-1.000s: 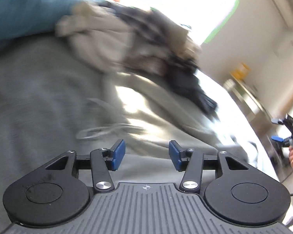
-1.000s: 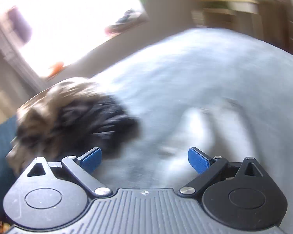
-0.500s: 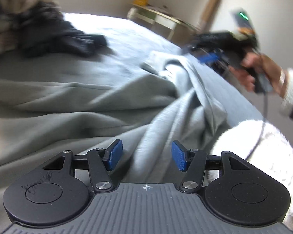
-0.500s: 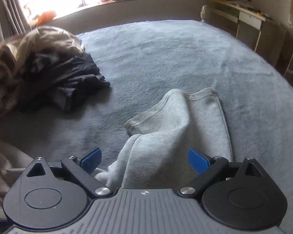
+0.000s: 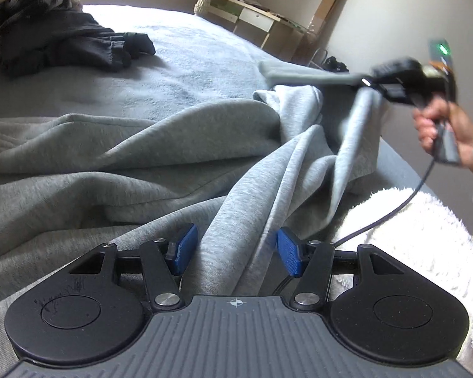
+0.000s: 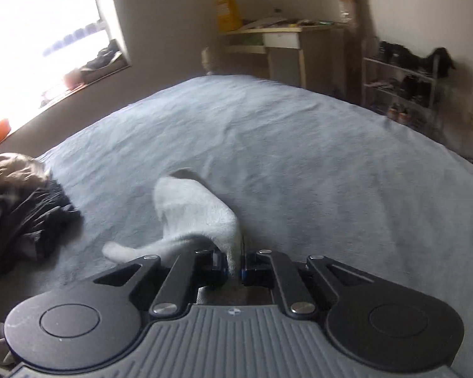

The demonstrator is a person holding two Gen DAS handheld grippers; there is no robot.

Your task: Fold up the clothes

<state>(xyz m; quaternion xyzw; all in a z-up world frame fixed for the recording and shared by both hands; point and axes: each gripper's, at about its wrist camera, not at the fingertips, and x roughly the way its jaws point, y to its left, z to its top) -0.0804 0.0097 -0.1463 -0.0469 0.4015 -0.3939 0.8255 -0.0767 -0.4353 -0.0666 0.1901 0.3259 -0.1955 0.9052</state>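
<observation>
Two blue pads of the left gripper (image 5: 235, 253) parted at the bottom of the left wrist view, a ridge of the crumpled light grey fleece garment (image 5: 160, 170) running up between them, not pinched. Spread across the middle of the frame over the grey-blue bed cover (image 5: 198, 50). Pile of dark clothes (image 5: 66, 44) upper left. Right gripper (image 5: 367, 82) at the right edge (blurred), lifting a grey corner.

Right wrist view: jaws just clamped together on that grey cloth, bottom centre. Dark pile at the left edge.
</observation>
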